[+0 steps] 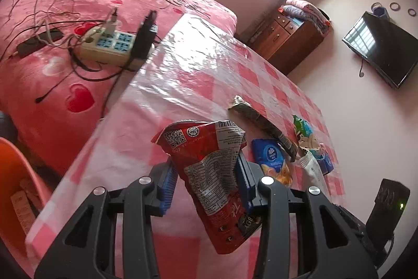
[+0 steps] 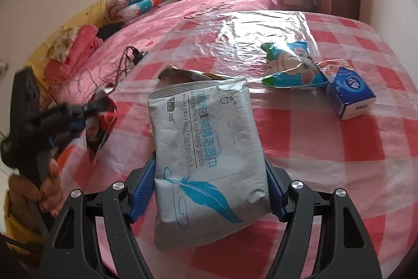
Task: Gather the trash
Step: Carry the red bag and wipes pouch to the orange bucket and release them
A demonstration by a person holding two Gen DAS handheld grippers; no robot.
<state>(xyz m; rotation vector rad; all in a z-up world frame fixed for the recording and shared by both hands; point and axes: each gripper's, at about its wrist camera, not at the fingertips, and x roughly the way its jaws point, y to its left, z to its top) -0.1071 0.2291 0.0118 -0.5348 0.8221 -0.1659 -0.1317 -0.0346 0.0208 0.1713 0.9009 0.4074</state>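
My left gripper [image 1: 206, 174] is shut on a crumpled red snack bag [image 1: 211, 169] and holds it above the pink checked table [image 1: 188, 64]. It also shows at the left of the right wrist view [image 2: 86, 111] with the red bag [image 2: 100, 124]. My right gripper [image 2: 210, 182] is shut on a white pack of cleaning wipes [image 2: 209, 148], lifted over the table [image 2: 326, 148]. On the table lie a dark wrapper [image 1: 263, 123], a blue snack bag [image 1: 274, 158], a green-blue snack bag [image 2: 292, 67] and a blue tissue pack [image 2: 350, 93].
An orange bin [image 1: 15, 174] stands at the lower left beside the table. A bed [image 1: 78, 4] with a power strip [image 1: 109, 43] and cables lies behind the table. A wooden cabinet [image 1: 290, 35] and a wall TV [image 1: 381, 49] are at the far right.
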